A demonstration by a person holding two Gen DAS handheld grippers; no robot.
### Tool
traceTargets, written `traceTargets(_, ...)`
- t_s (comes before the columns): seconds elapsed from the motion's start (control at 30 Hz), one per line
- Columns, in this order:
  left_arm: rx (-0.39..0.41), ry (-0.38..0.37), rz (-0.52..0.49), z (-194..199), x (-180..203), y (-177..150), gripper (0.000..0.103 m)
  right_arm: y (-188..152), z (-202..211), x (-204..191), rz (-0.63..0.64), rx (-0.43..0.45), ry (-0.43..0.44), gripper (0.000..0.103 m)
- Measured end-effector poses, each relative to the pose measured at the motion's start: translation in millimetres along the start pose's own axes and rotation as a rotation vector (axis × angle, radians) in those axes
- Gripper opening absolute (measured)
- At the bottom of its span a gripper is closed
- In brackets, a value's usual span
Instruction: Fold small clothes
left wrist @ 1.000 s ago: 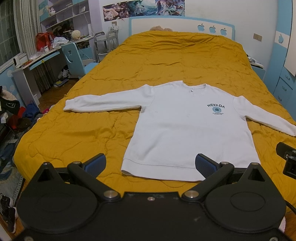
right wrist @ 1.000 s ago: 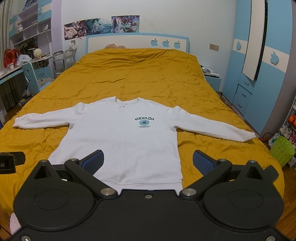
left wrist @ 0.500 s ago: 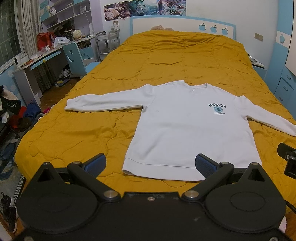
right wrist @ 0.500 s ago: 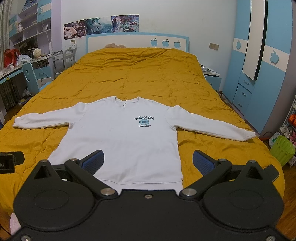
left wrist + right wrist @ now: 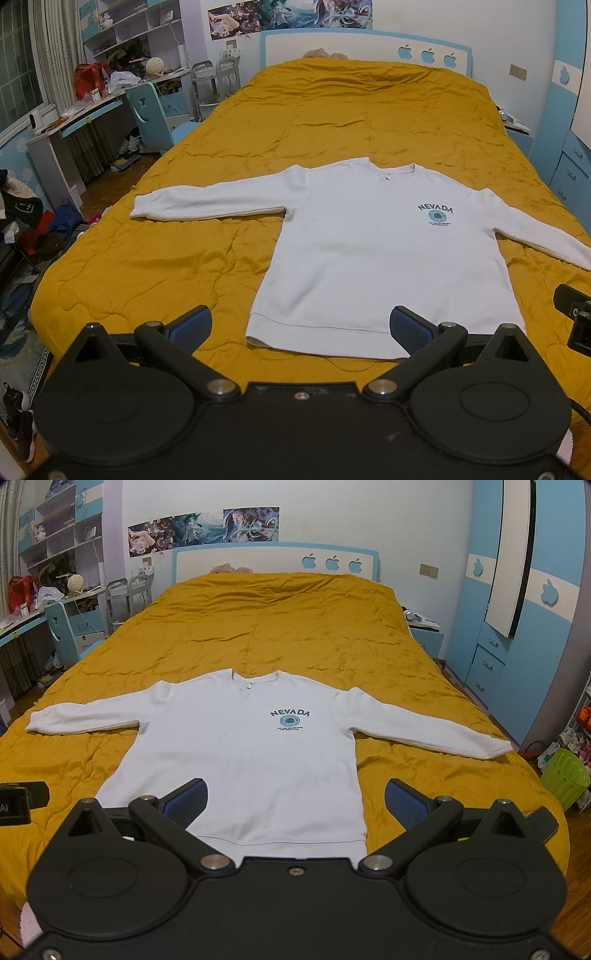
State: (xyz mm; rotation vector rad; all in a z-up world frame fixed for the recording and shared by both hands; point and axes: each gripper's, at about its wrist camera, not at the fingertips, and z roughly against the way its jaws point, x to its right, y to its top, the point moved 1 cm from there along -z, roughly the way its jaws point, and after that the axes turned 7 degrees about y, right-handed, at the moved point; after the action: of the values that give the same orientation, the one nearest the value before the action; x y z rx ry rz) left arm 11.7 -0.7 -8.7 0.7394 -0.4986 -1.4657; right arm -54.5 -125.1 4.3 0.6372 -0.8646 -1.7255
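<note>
Against the frames from a second ago, the white sweatshirt (image 5: 384,258) is sitting slightly further right and lower in the left wrist view, so that camera is drifting a little, while the right wrist view is showing almost no change and the garment (image 5: 243,760) is lying as it lay. The sweatshirt is lying flat, print side up, on the mustard-yellow quilt (image 5: 332,122), occupying the centre and right of the left view and the centre of the right view. Its body is running from the hem at the lower middle of the frame up to the neckline, which is pointing toward the white and blue headboard (image 5: 273,559) at the top; the two sleeves are stretching out sideways, making the long axis run left to right across the frame. The left gripper (image 5: 301,326) is hovering with its blue-padded fingers spread wide above the hem, holding nothing. The right gripper (image 5: 293,799) is likewise spread apart over the lower body of the sweatshirt, gripping nothing.
</note>
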Motion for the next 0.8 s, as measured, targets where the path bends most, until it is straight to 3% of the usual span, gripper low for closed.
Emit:
traceTargets(0.53,-0.020,0.002,-0.006,-14.1,-0.8,3.7,0.103,-7.4,-4.9,-6.0,-0.002,-0.008,0.000,0.103)
traceTargets(0.8,-0.049,-0.003,0.049,-56.6,-27.4,16.3,0.103,-1.0,-48.1,-7.2,0.005,-0.031,0.004,0.103)
